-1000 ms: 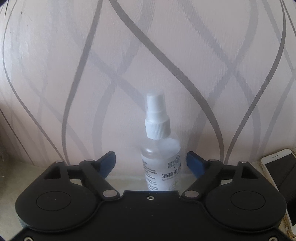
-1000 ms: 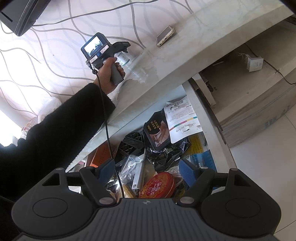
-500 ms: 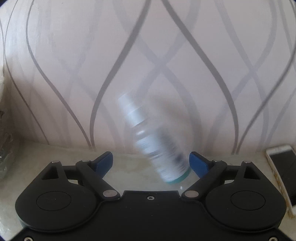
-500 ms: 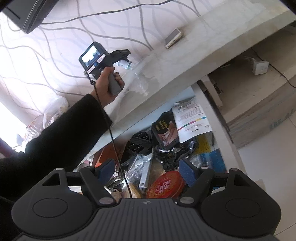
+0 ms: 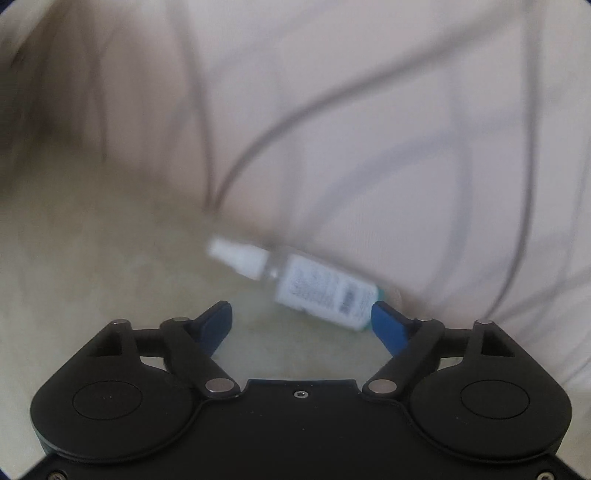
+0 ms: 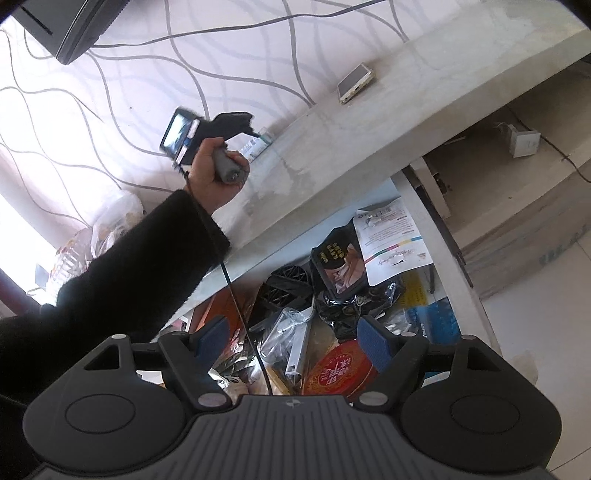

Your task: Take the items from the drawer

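A clear spray bottle [image 5: 321, 291] with a white cap lies on its side on the pale countertop [image 5: 110, 258], cap to the left, blurred. My left gripper [image 5: 299, 310] is just behind it. Its jaws are closing but stand wide, and the bottle's base is by the right fingertip [image 5: 384, 317], not pinched. In the right wrist view a hand in a black sleeve holds that left gripper [image 6: 251, 127] over the bottle [image 6: 258, 146]. My right gripper [image 6: 291, 325] hangs open above the open drawer [image 6: 436, 236], over a red round tin [image 6: 340, 373] and clutter.
The drawer holds a dark pouch [image 6: 338, 266], a white printed packet [image 6: 391, 243], clear bags and black plastic parts. A phone [image 6: 356, 83] lies on the countertop [image 6: 351, 147] to the right. Plastic bags [image 6: 110, 218] sit at the left, a dark screen [image 6: 62, 26] above.
The bottle stood upright a second ago, tipped over, and now lies flat. My left gripper has rolled and dropped toward the counter. The right gripper has hardly moved.
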`<state>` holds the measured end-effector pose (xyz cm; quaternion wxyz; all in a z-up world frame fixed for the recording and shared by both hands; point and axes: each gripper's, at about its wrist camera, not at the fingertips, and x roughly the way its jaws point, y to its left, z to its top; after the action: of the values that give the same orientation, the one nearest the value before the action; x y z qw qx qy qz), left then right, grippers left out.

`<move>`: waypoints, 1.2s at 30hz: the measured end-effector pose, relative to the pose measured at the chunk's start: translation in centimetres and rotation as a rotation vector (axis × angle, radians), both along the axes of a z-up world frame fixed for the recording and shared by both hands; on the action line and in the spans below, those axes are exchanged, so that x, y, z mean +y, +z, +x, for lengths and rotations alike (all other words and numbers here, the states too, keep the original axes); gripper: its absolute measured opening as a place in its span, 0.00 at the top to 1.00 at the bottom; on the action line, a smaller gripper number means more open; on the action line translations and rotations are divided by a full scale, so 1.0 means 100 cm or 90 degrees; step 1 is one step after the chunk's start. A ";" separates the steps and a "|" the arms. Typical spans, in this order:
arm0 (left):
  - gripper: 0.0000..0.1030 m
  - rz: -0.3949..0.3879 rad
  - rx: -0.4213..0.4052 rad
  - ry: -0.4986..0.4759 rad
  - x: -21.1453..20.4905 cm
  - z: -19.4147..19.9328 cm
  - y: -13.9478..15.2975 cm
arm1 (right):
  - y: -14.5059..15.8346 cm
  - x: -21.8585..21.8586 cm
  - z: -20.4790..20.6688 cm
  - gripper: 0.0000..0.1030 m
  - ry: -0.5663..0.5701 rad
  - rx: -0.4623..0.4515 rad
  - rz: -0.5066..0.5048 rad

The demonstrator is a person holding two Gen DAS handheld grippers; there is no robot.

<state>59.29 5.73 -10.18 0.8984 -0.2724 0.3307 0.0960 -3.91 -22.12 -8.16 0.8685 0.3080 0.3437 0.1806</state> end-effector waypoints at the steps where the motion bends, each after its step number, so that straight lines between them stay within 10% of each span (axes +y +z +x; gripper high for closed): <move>1: 0.18 -0.045 -0.001 0.010 0.010 0.000 -0.004 | 0.000 0.001 0.001 0.22 0.004 0.001 0.000; 8: 0.20 -0.174 -0.014 0.051 0.055 0.032 -0.007 | -0.006 0.003 0.009 0.22 0.018 0.015 0.008; 15: 0.55 -0.282 -0.007 0.088 0.053 0.041 -0.021 | -0.010 -0.001 0.010 0.22 0.007 0.027 0.014; 22: 0.61 -0.428 -0.003 0.117 0.066 0.058 -0.050 | -0.014 -0.007 0.012 0.22 0.000 0.033 0.022; 31: 0.61 -0.329 -0.036 0.103 0.051 0.060 -0.049 | -0.014 -0.012 0.009 0.22 -0.004 0.034 0.038; 36: 0.62 -0.166 -0.098 0.047 0.023 0.051 -0.028 | -0.014 -0.014 0.008 0.22 -0.007 0.032 0.040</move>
<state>64.36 8.04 -12.97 0.8738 -0.4055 0.2605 0.0645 -3.14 -23.53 -9.59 0.8505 0.3415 0.3581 0.1782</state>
